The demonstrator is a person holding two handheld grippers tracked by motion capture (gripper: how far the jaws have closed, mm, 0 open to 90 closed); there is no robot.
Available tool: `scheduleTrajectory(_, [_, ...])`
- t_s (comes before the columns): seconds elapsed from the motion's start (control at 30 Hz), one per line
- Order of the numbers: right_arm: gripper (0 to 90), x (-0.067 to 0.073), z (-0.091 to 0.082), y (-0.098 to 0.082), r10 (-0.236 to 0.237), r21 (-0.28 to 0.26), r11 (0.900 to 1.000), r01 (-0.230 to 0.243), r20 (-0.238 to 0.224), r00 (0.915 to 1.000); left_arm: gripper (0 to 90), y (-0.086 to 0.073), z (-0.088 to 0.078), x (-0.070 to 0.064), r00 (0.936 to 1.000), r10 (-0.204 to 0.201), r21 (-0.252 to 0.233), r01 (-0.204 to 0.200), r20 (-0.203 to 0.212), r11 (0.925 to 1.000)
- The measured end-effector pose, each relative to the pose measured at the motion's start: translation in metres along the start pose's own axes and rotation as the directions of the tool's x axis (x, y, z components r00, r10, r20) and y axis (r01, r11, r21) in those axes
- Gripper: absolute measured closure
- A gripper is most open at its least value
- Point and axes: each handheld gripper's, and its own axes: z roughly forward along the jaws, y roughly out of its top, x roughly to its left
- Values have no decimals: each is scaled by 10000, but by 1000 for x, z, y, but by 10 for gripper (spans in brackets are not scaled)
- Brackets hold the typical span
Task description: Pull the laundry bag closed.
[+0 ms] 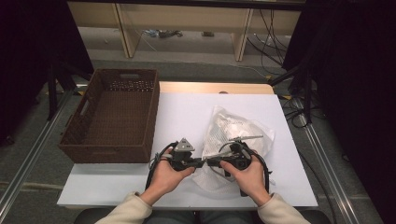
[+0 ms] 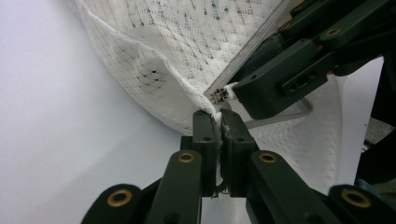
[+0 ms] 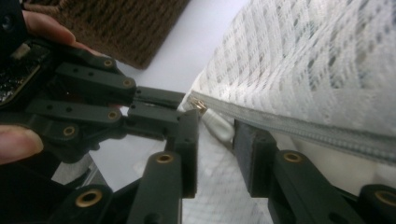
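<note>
The high view looks forward and down over the whole tabletop (image 1: 187, 112) from the person's side. Each gripper view sits close behind its own jaws, and both share the mesh bag's (image 2: 177, 56) zipper end (image 3: 198, 105).

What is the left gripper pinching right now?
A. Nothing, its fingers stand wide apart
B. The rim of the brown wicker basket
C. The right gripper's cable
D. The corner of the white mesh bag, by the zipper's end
D: in the left gripper view the left gripper has its fingers pressed together on the corner fabric of the white mesh bag, just below the zipper end.
</note>
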Motion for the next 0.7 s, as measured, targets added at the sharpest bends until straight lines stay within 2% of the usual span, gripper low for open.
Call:
scheduleTrajectory(0.07, [776, 0, 0, 1, -246, -60, 9997, 245, -224, 9994, 849, 0, -1, 1, 9999, 135, 136, -135, 3, 9998])
scheduleTrajectory(0.1, [791, 3, -2, 1, -2, -47, 10000, 1, -248, 9997, 849, 0, -1, 1, 9999, 135, 136, -135, 3, 9998])
scheduleTrajectory(0.13, [794, 3, -2, 1, -101, -83, 9999, 100, -192, 9998, 849, 0, 1, -1, 9999, -105, -51, 106, 61, 9999])
scheduleTrajectory(0.17, [800, 4, -2, 1, -260, -130, 9996, 256, -304, 9992, 849, 0, 1, -1, 10000, -29, 25, 29, -4, 10000])
scheduleTrajectory(0.2, [814, 4, -3, 2, -267, -126, 9996, 263, -397, 9989, 849, -1, 1, -2, 9998, -202, 26, 202, 0, 9998])
scheduleTrajectory(0.23, [821, 5, -3, 2, -329, -147, 9994, 324, -376, 9987, 850, -1, 1, -1, 9998, -210, -18, 211, 55, 9998])
scheduleTrajectory(0.27, [823, 5, -3, 2, -325, -74, 9994, 324, -250, 9992, 850, 0, 0, -2, 9999, -158, 5, 158, 0, 9999])
scheduleTrajectory(0.37, [846, 5, -2, 2, -318, -102, 9995, 314, -460, 9984, 850, 0, 1, -1, 10000, 14, 49, -14, 15, 10000])
scheduleTrajectory(0.4, [851, 7, -3, 2, -395, -94, 9992, 393, -283, 9988, 850, 0, 1, -1, 10000, -8, 41, 8, 22, 10000])
scheduleTrajectory(0.47, [860, 7, -3, 2, -479, -142, 9988, 474, -367, 9982, 850, -1, 2, -2, 10000, -22, 46, 22, 3, 10000])
scheduleTrajectory(0.5, [860, 8, -4, 2, -553, -136, 9984, 549, -258, 9981, 850, -1, 2, -4, 9999, -109, -21, 109, 0, 9999])
scheduleTrajectory(0.53, [861, 11, -4, 2, -413, -180, 9990, 408, -228, 9989, 850, 0, 1, -4, 10000, 31, 6, -31, -27, 10000])
scheduleTrajectory(0.57, [862, 9, -4, 3, -688, -223, 9974, 682, -234, 9974, 849, 0, 0, -3, 9999, 160, 26, -160, -1, 9999])
scheduleTrajectory(0.63, [863, 11, -5, 3, -779, -278, 9966, 773, -212, 9967, 843, 1, 1, -4, 10000, -66, -56, 66, 22, 10000])
scheduleTrajectory(0.67, [864, 14, -6, 2, -667, -223, 9975, 664, -115, 9977, 826, 1, 2, -4, 10000, 12, -111, -11, 44, 9999])
scheduleTrajectory(0.7, [865, 15, -7, 2, -788, -241, 9966, 789, 25, 9969, 784, 1, 2, -3, 9999, 117, -153, -117, 20, 9998])
